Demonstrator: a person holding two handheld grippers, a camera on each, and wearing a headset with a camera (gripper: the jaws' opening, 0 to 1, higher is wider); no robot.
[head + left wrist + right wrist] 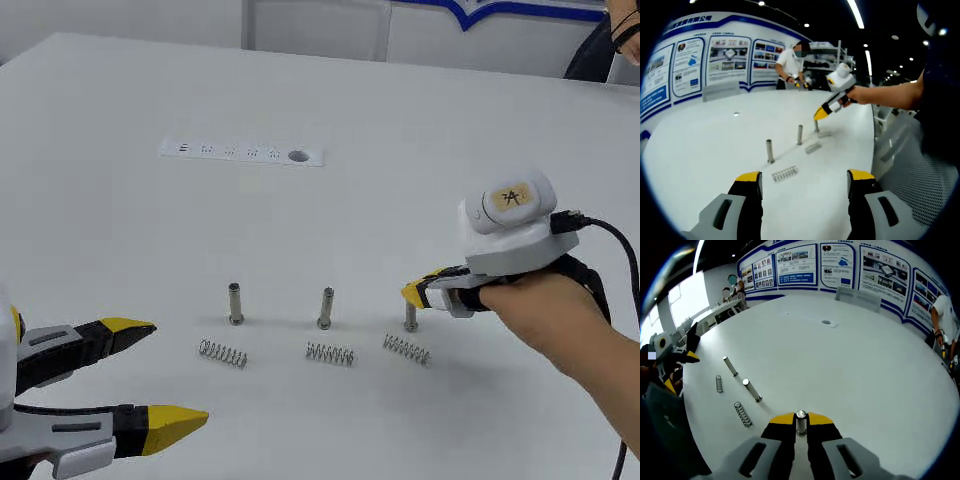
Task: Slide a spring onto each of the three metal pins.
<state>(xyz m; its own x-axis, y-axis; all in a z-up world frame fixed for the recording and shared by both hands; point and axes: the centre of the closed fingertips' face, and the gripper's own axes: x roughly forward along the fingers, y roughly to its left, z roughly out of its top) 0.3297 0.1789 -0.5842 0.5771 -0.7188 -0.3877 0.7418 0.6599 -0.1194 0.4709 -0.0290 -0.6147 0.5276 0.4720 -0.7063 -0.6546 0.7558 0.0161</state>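
- three pins stand upright in a row on the table: left pin, middle pin, right pin
- none of them carries a spring
- one spring lies flat on the near side of each pin, close to it but not touching: left spring, middle spring, right spring
- right gripper is down at the top of the right pin
- in the right gripper view the pin sits in the narrow slot between its yellow fingertips, which are closed in against it on both sides
- left gripper sits low at the near left, well apart from the pins, and points toward the row
- its fingers are spread wide with nothing between them and touch nothing
- the table is plain white and large
- a flush socket strip with a round hole sits further back, beyond the pins
- the room has a wall of blue-trimmed posters and ceiling lights
- a person in a white shirt stands at the far edge of the table
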